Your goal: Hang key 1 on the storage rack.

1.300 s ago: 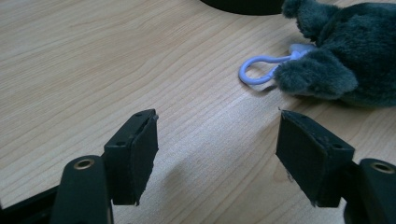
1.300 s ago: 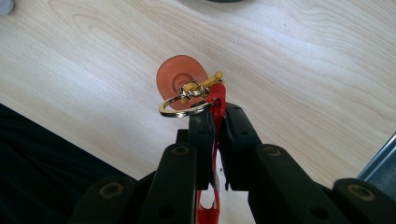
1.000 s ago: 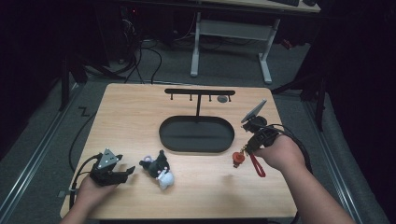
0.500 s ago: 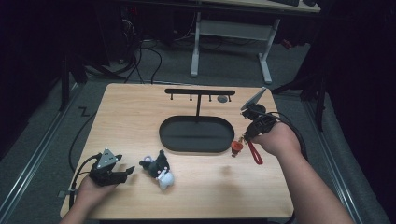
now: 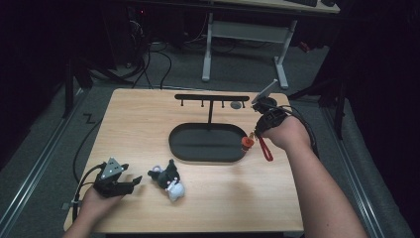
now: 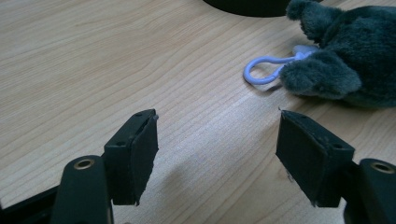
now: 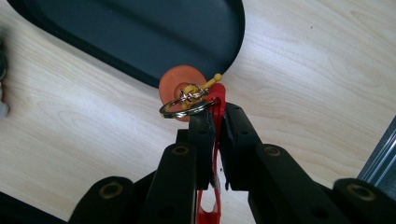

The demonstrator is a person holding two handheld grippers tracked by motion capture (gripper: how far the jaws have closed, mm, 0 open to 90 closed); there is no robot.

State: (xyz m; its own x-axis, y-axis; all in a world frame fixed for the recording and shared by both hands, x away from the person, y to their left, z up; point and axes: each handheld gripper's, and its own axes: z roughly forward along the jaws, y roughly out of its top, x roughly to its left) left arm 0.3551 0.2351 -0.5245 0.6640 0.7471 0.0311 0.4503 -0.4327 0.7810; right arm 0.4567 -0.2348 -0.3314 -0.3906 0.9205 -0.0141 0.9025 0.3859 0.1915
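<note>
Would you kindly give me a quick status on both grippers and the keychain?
Right gripper shut on red keychain strap, lifted over black tray's right end. Left gripper open, resting near plush toy. Nothing blocking the hook rack.

Left tool (image 5: pixel 132 180) rests near the bench's front left corner, jaws spread wide. Right tool (image 5: pixel 255 134) hangs near the right edge, jaws clamped together, forearm reaching in from the front.

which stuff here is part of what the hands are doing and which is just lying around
In the job:
- right gripper, shut on the red keychain strap
- its orange charm
- black hook stand

Lying about:
- grey plush toy
- left gripper, open, holding nothing
</note>
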